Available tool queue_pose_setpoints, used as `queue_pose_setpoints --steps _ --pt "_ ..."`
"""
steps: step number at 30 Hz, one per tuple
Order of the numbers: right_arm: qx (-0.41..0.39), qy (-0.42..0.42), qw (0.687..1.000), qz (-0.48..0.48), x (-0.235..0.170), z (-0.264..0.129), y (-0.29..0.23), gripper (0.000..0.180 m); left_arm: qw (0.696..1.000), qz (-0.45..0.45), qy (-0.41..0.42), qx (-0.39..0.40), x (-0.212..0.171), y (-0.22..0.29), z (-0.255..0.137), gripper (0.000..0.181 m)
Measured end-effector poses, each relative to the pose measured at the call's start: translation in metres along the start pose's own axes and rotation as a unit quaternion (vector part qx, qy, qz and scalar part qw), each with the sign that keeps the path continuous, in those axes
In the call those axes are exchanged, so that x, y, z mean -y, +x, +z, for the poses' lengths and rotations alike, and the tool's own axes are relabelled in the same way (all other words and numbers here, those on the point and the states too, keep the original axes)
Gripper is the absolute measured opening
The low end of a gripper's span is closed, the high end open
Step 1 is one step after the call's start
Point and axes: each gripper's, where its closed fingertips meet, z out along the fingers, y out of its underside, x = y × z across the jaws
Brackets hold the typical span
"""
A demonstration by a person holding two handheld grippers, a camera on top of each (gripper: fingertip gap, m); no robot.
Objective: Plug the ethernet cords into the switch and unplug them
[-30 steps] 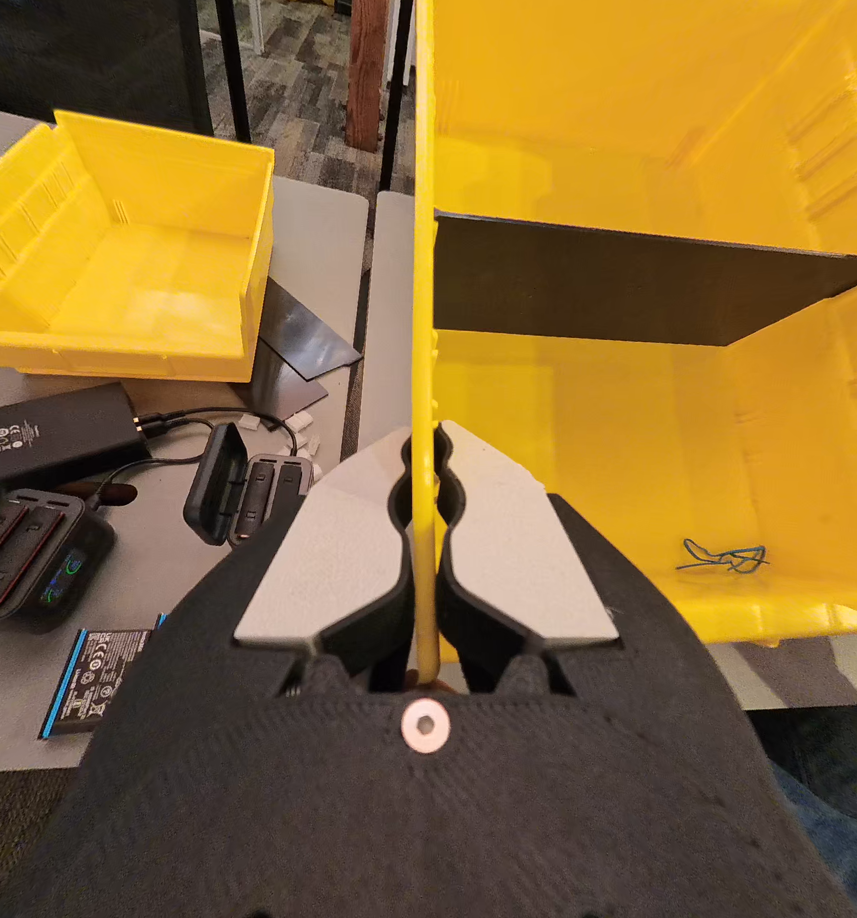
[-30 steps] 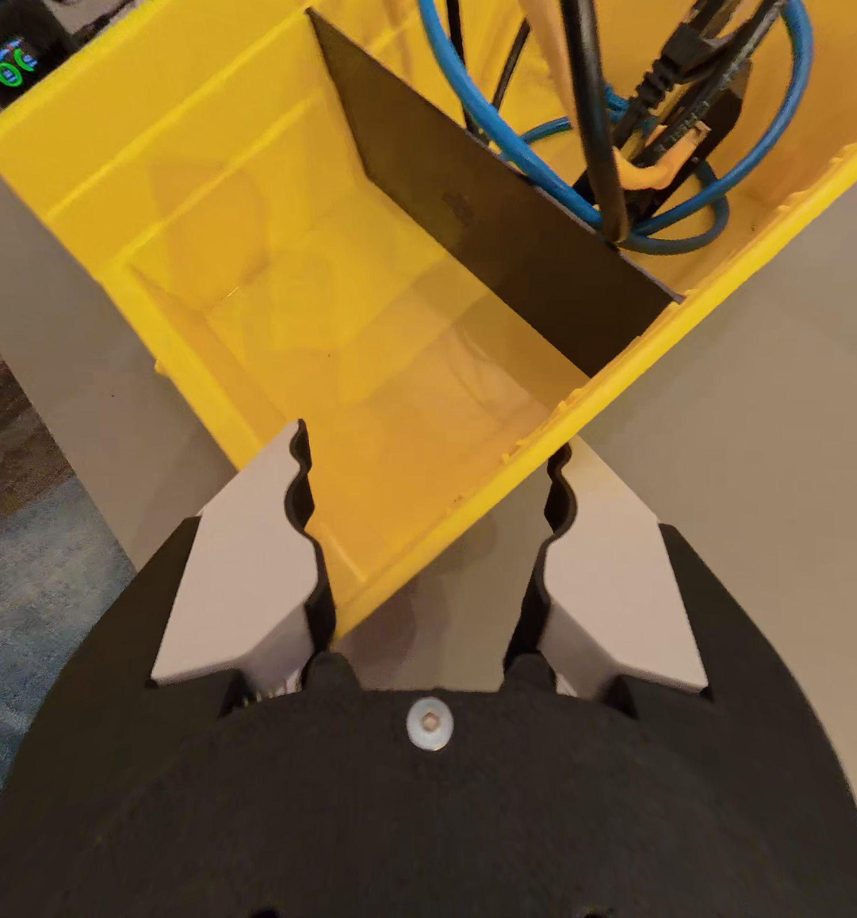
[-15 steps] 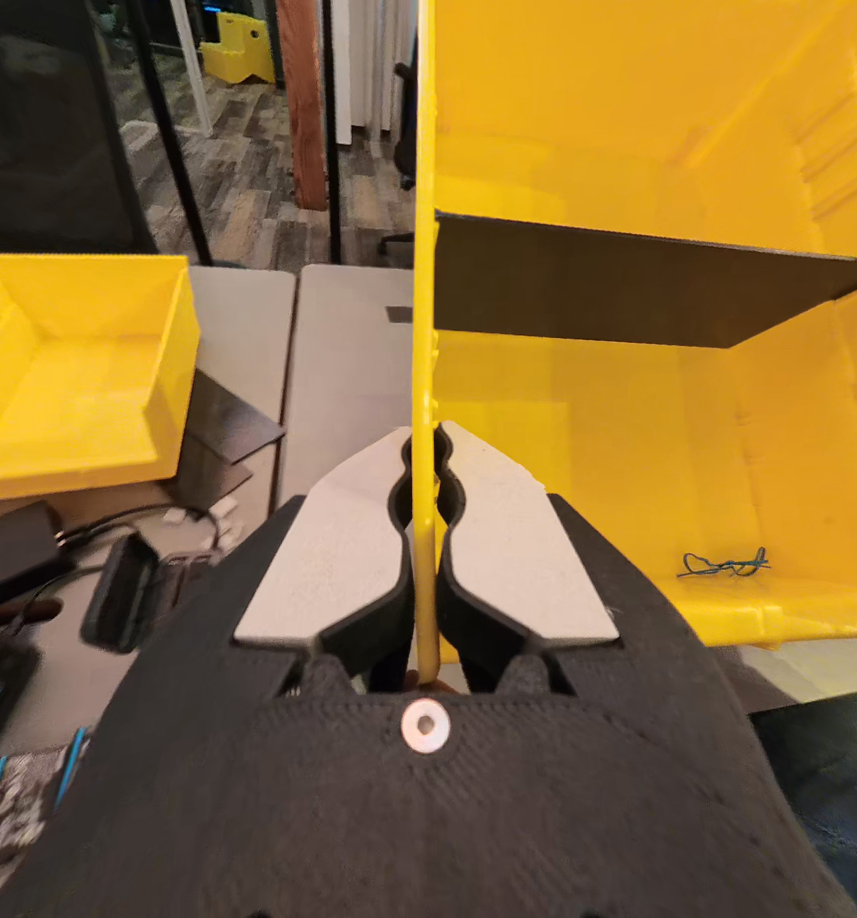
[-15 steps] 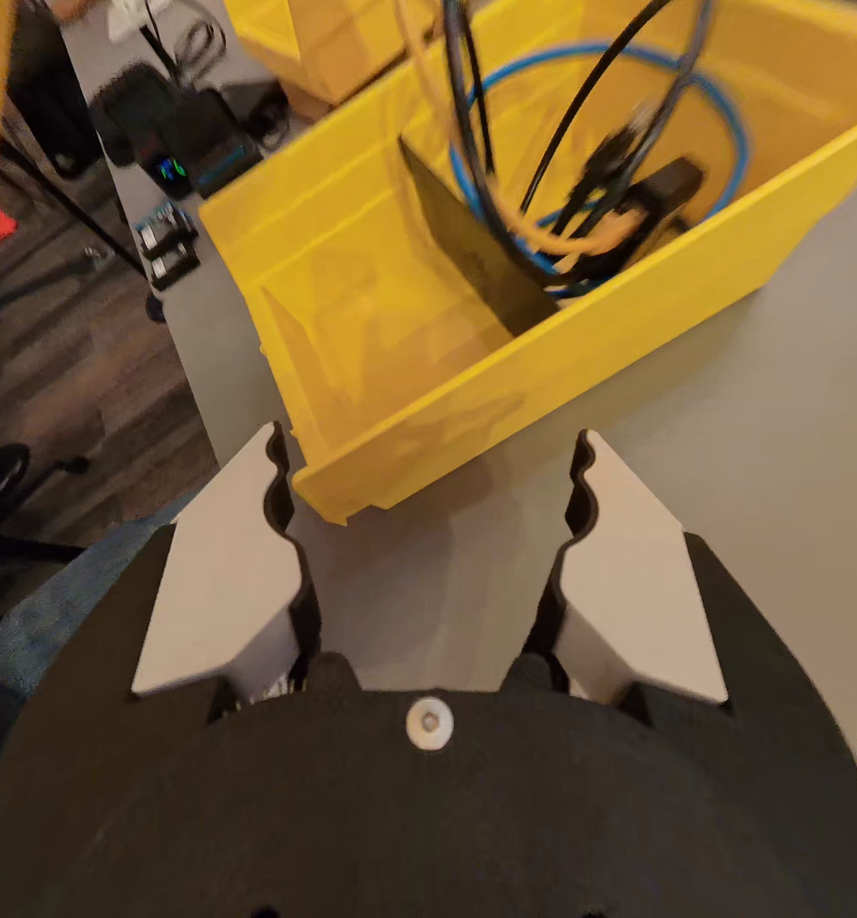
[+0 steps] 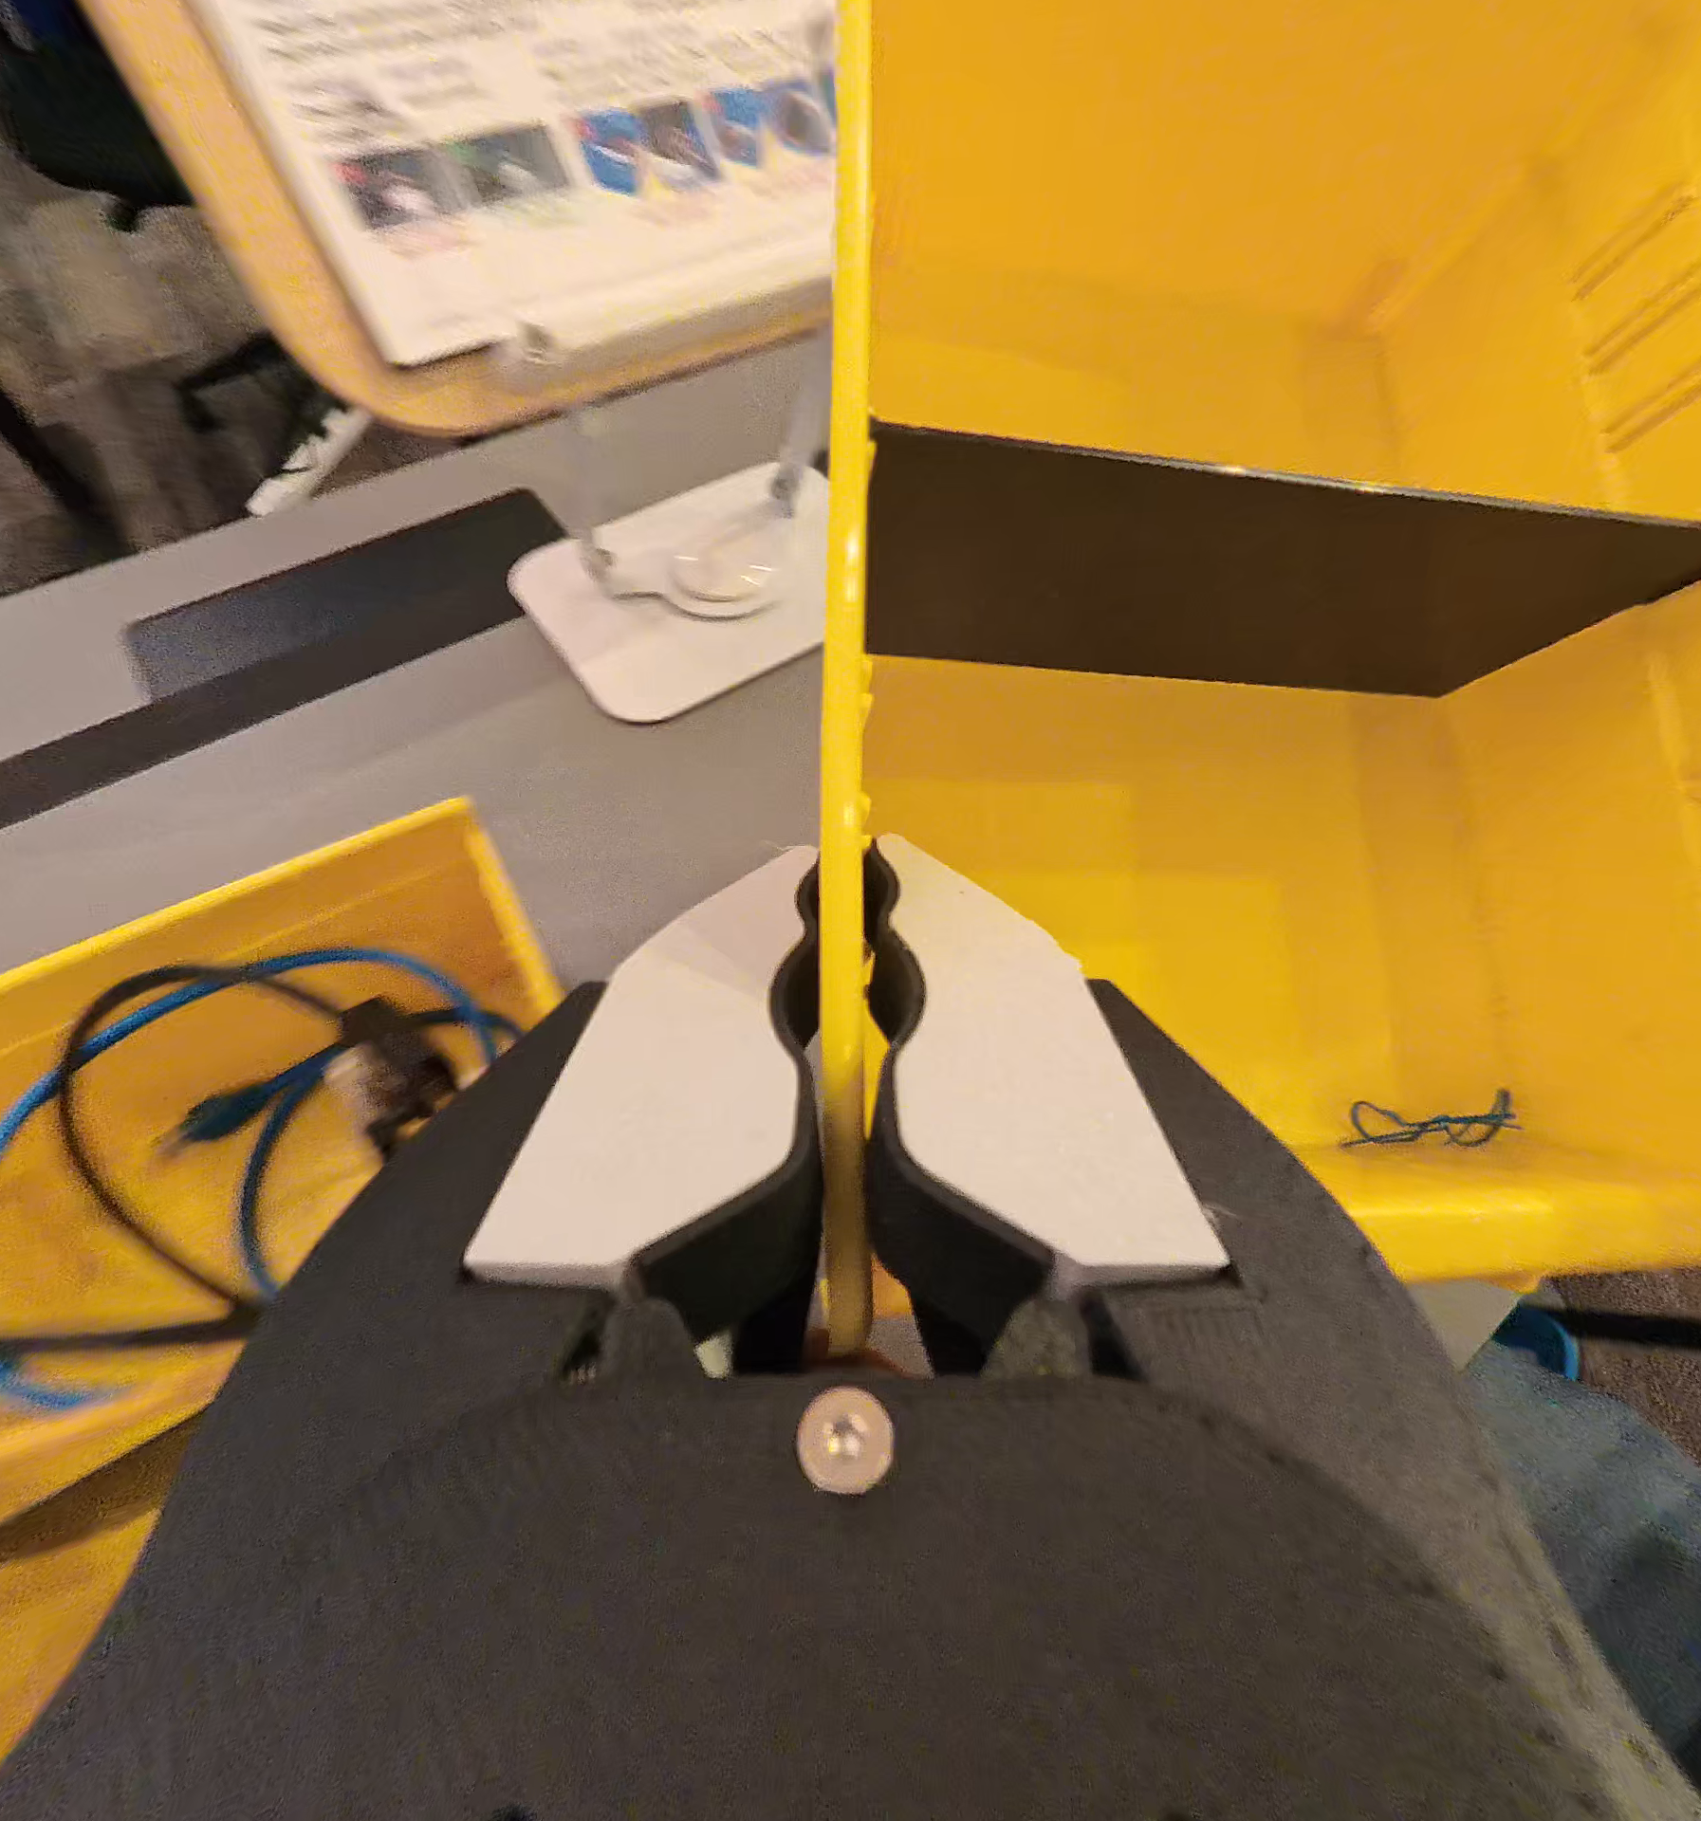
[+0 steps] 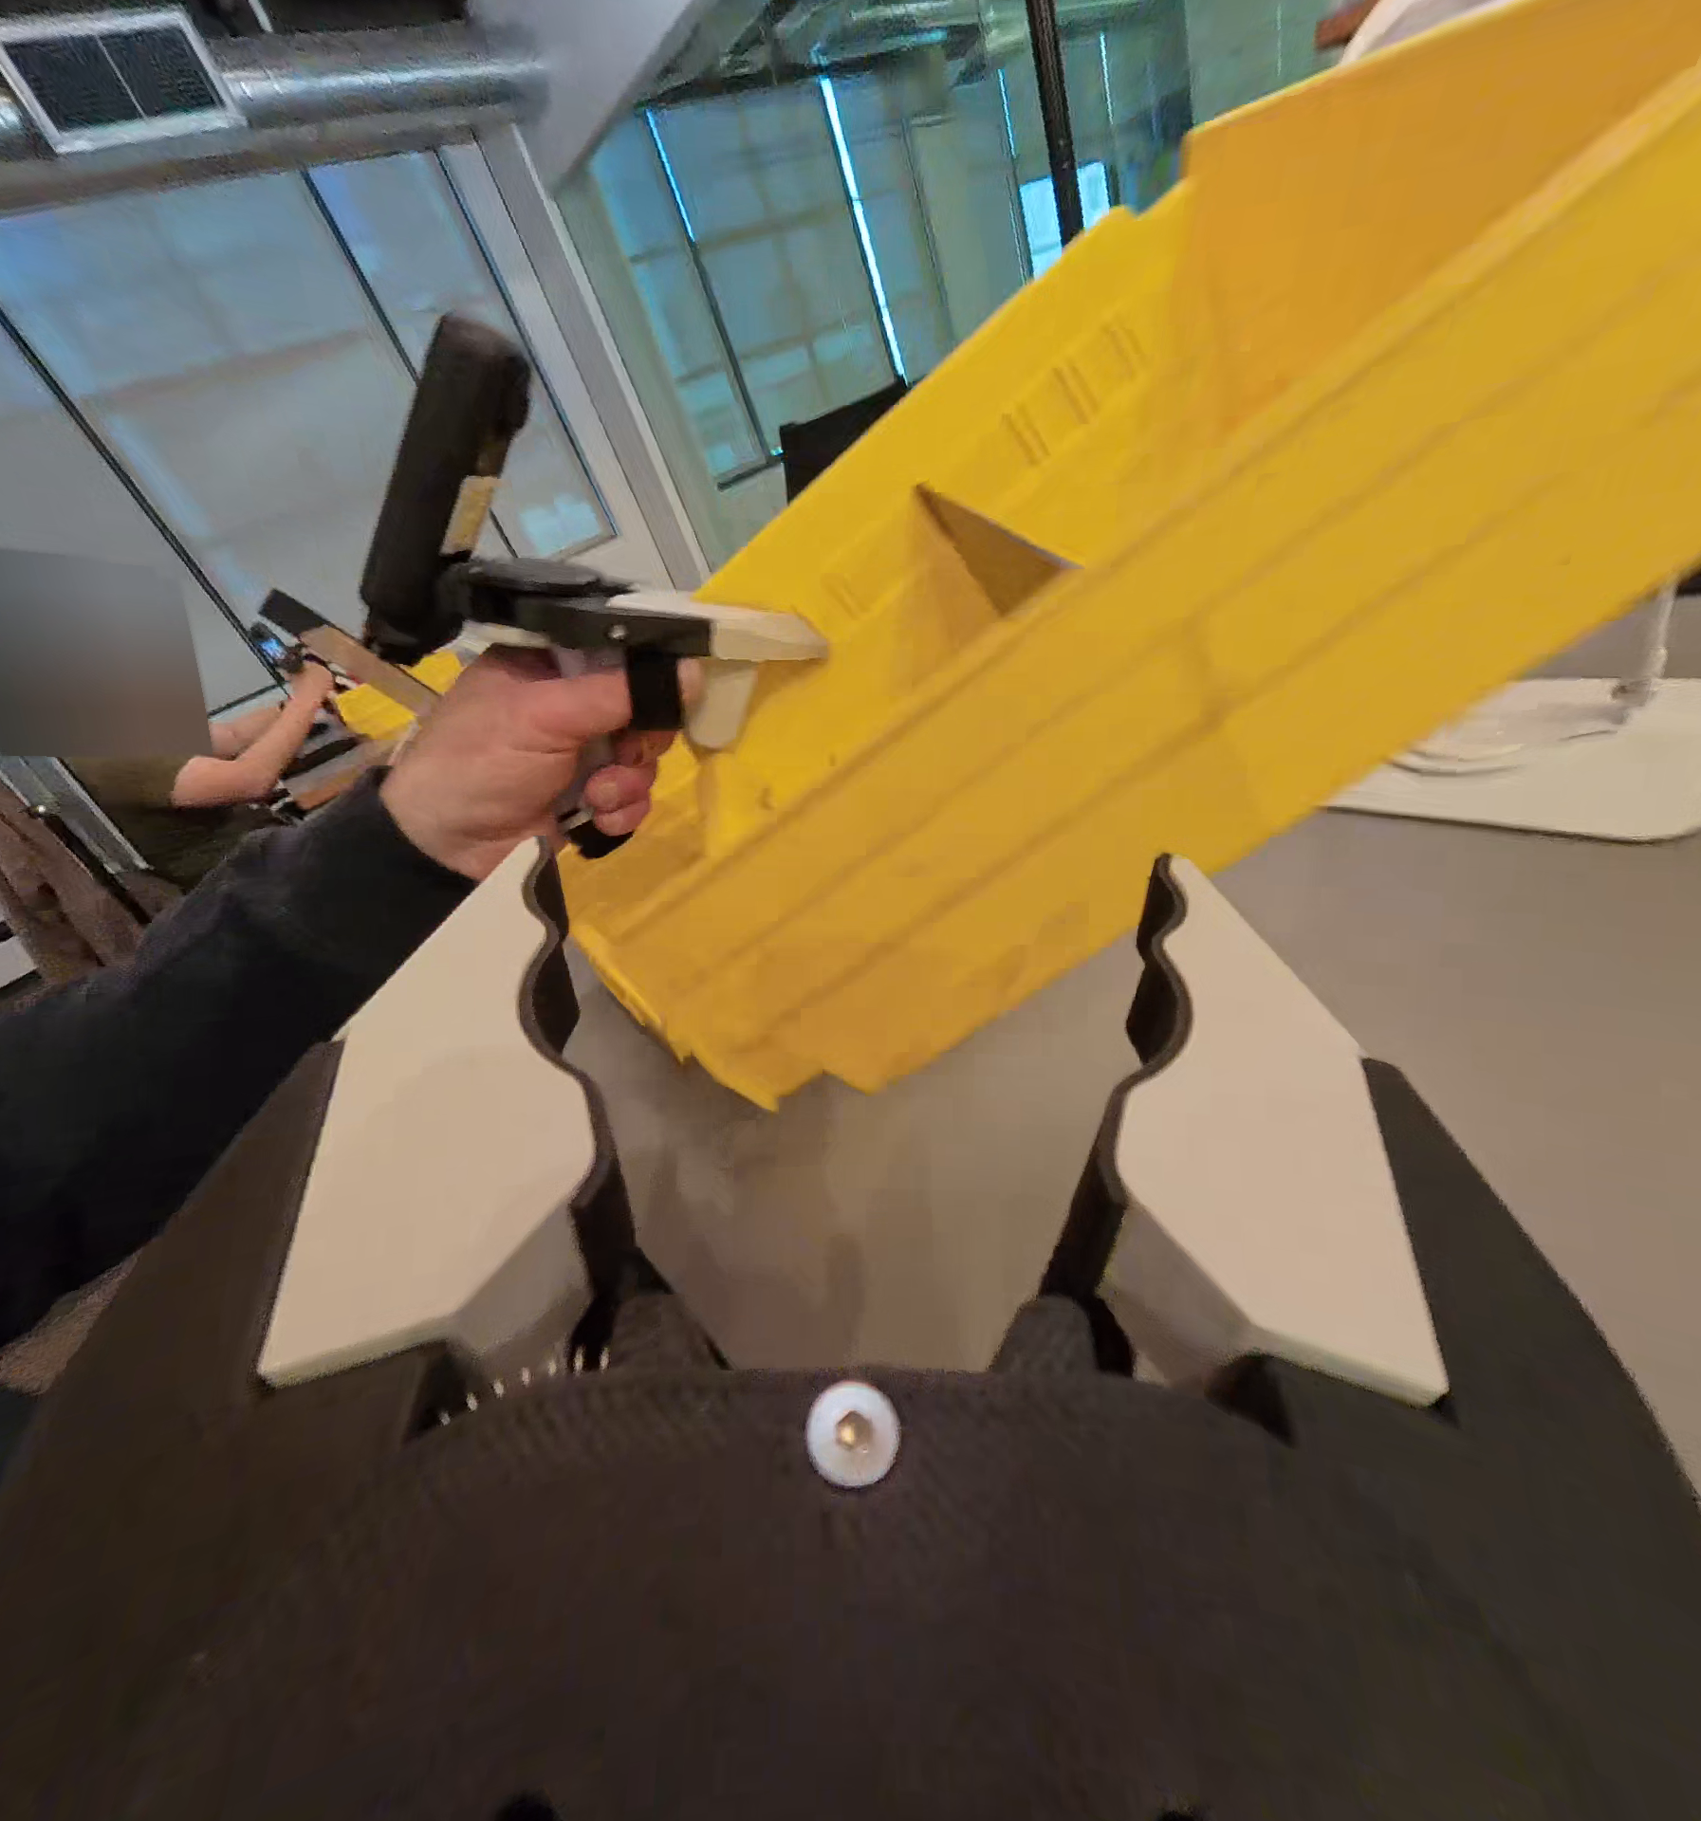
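Left hand-held gripper (image 5: 844,887) pinches the light, stiff yellow bin (image 5: 1319,887) by its thin wall; right hand-held gripper (image 6: 851,946) gapes empty.

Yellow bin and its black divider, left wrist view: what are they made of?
Yellow bin: looks like moulded plastic, smooth with a slight sheen; moulded slots in the side wall and a thin wall pinched in the left hand-held gripper point to that. Black divider: a thin, flat, matte sheet slotted across the bin; plastic or fibreboard, cannot tell which.
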Motion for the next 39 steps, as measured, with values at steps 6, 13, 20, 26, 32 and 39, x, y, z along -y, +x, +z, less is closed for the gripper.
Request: queue_pose_setpoints --steps 6,13,20,26,32,39 --pt "-0.142 -0.07 0.987 -0.004 -0.041 -0.038 0.064 0.111 0.997 0.01 -0.059 -0.042 -0.031 0.079 0.083 0.005" --pt "-0.25 -0.178 0.952 -0.003 -0.088 -0.079 0.136 0.093 0.991 -0.019 -0.12 -0.06 -0.082 0.13 0.13 0.007" --pt "-0.311 -0.224 0.923 -0.034 -0.096 -0.104 0.178 0.085 0.984 -0.004 -0.146 -0.107 -0.109 0.174 0.139 0.029" --pt "-0.335 -0.251 0.907 -0.054 -0.096 -0.118 0.206 0.057 0.964 -0.019 -0.163 -0.211 -0.103 0.202 0.119 0.062" --pt "-0.344 -0.286 0.891 -0.072 -0.101 -0.13 0.221 0.018 0.972 0.025 -0.076 -0.222 -0.058 0.169 0.035 0.067" --pt "-0.318 -0.303 0.896 -0.067 -0.108 -0.136 0.226 0.003 0.992 0.008 -0.091 0.088 -0.093 -0.072 -0.068 0.067"
